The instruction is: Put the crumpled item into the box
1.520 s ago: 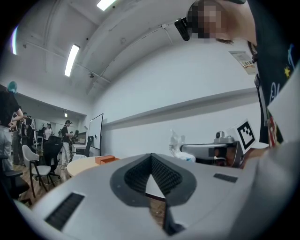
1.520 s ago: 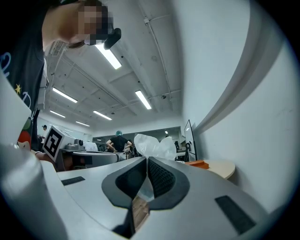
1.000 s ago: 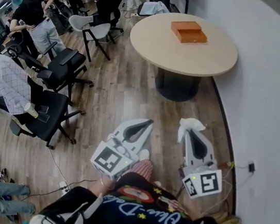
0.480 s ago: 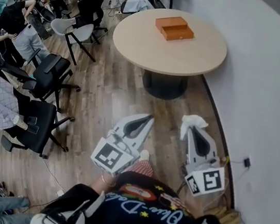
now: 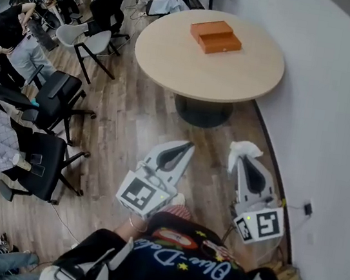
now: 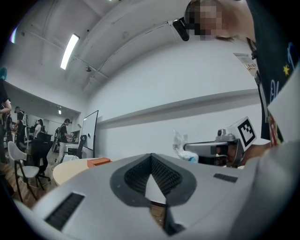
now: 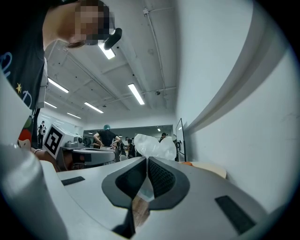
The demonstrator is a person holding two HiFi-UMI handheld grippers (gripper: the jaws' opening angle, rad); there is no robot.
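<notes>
An orange box [image 5: 216, 36] lies on the round wooden table [image 5: 223, 78] ahead of me; the left gripper view shows the box [image 6: 98, 162] far off on the table [image 6: 70, 169]. My right gripper [image 5: 244, 156] is shut on a crumpled white item [image 5: 244, 149] that sticks out past its tips, over the floor short of the table. The same crumpled item [image 7: 153, 145] bulges above the closed jaws in the right gripper view. My left gripper [image 5: 185, 147] is shut with nothing in it, level with the right one and to its left.
Black and white office chairs [image 5: 70, 97] stand to the left on the wood floor. Several people [image 5: 10, 20] are at desks far left. A curved white wall [image 5: 333, 127] runs close along my right. Cables and a wall socket [image 5: 308, 207] are near my right foot.
The table and box have come nearer and shifted left in the head view as I walk toward them. Both grippers keep their pose; the right one still holds the crumpled item.
</notes>
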